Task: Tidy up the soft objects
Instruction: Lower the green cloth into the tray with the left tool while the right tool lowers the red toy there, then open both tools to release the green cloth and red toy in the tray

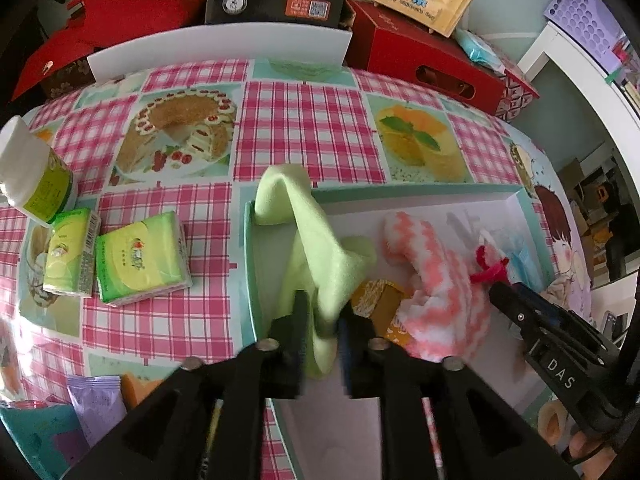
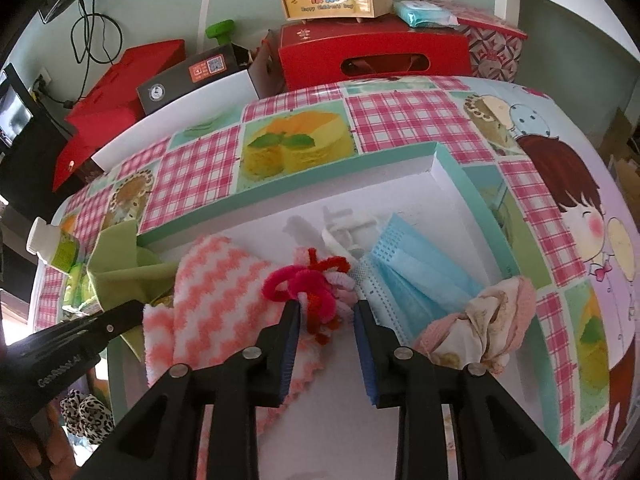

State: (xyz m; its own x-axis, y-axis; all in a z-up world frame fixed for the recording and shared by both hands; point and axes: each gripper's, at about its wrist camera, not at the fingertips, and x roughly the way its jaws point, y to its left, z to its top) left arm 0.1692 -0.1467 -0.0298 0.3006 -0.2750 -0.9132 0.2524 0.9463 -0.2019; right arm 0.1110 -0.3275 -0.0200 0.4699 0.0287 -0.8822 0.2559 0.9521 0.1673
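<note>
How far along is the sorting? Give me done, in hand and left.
Done: the pink-and-white cloth, blue face mask and floral cloth lie in the teal-rimmed box. In hand: the green cloth runs between the left gripper fingers, draped over the box wall; the red pipe-cleaner bundle sits between the right gripper fingers. Left: tissue packs on the table.

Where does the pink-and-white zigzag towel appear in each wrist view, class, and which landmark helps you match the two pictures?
Left wrist view: the pink-and-white zigzag towel lies right of centre in the white tray, right of the green cloth.
Right wrist view: the towel lies left of centre, left of the red pipe-cleaner bundle.
Shared landmark: the red box behind the table.
</note>
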